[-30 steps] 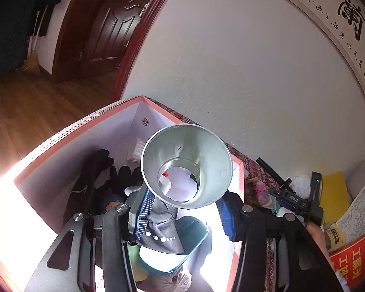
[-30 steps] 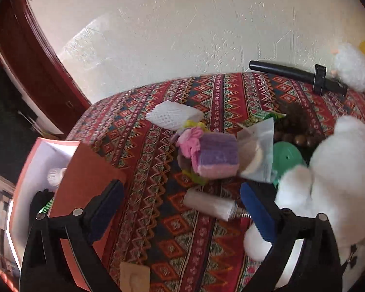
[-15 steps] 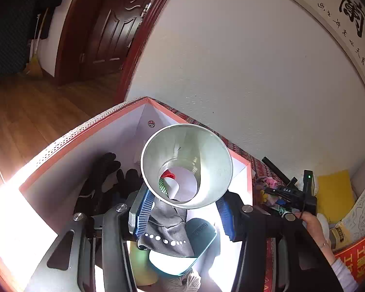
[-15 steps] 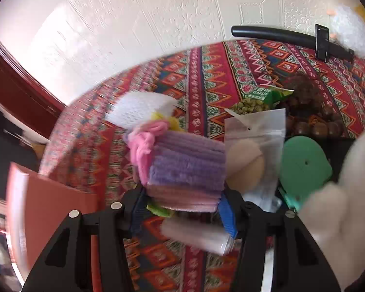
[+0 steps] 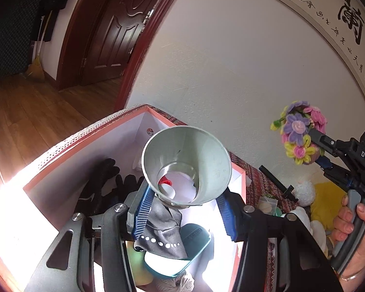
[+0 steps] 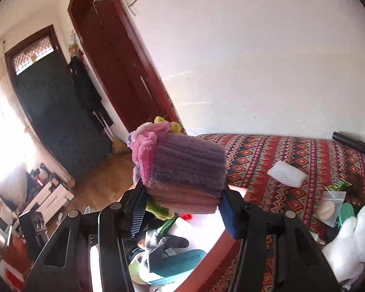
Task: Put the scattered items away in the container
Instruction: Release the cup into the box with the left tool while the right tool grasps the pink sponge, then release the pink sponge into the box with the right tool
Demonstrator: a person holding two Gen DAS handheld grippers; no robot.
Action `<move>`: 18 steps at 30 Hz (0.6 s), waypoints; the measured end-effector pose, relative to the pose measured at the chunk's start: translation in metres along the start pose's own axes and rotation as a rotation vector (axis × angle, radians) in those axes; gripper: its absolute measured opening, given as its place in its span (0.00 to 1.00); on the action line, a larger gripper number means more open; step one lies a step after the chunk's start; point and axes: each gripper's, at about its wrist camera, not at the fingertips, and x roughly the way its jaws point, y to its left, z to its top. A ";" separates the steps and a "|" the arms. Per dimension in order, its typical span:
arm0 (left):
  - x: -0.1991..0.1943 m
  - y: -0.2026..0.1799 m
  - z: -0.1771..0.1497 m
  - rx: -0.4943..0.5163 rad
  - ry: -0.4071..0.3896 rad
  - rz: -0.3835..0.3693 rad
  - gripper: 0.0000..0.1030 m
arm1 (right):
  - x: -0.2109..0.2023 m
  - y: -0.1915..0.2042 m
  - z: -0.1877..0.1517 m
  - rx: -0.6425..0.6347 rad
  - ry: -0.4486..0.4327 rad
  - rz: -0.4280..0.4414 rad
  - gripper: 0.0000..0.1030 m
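My left gripper (image 5: 185,213) is shut on a metal funnel (image 5: 186,165) and holds it above the orange box (image 5: 85,138), which has white inner walls. Inside the box lie black gloves (image 5: 102,182), a grey cloth (image 5: 164,233) and a teal slipper (image 5: 180,255). My right gripper (image 6: 180,211) is shut on a fuzzy purple pot of pipe-cleaner flowers (image 6: 185,170), lifted above the box's edge (image 6: 228,243); the pot of flowers also shows in the left wrist view (image 5: 301,133), high at the right.
On the patterned red cloth (image 6: 292,160) lie a white foam net (image 6: 287,174), a clear bag with a beige pad (image 6: 329,208), a green item (image 6: 346,213), white plush (image 6: 352,243) and a black bar (image 6: 355,143). A wall stands behind; a doorway opens at left.
My right gripper closed on the purple flower pot and lifted it off the cloth toward the box. My left gripper has stayed over the box with the funnel.
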 end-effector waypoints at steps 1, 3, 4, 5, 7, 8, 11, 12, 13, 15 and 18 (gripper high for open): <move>-0.002 0.002 0.002 -0.009 -0.013 0.011 0.86 | 0.007 0.011 -0.002 -0.017 0.025 -0.004 0.65; -0.009 0.009 0.005 -0.025 -0.046 0.022 0.94 | 0.014 0.025 -0.006 -0.022 0.036 -0.027 0.90; -0.012 0.012 0.007 -0.034 -0.058 0.024 0.95 | 0.015 0.028 -0.008 -0.021 0.027 -0.037 0.93; -0.015 0.015 0.009 -0.044 -0.066 0.023 0.95 | 0.014 0.031 -0.010 -0.027 0.025 -0.038 0.93; -0.018 0.024 0.011 -0.072 -0.075 0.020 0.96 | 0.009 0.036 -0.012 -0.043 0.025 -0.035 0.93; -0.019 0.028 0.012 -0.086 -0.076 0.019 0.96 | 0.007 0.036 -0.012 -0.044 0.023 -0.037 0.93; -0.020 0.038 0.014 -0.118 -0.070 0.010 0.96 | 0.001 0.028 -0.015 -0.026 0.024 -0.029 0.93; -0.021 0.039 0.014 -0.124 -0.070 0.010 0.96 | -0.001 0.024 -0.016 -0.019 0.021 -0.032 0.93; -0.022 0.040 0.014 -0.128 -0.072 0.011 0.96 | -0.005 0.022 -0.018 -0.014 0.016 -0.035 0.94; -0.024 0.038 0.013 -0.124 -0.076 0.009 0.96 | -0.014 0.018 -0.021 -0.011 0.010 -0.037 0.95; -0.026 0.032 0.010 -0.103 -0.076 -0.003 0.96 | -0.028 0.008 -0.030 -0.005 0.004 -0.051 0.95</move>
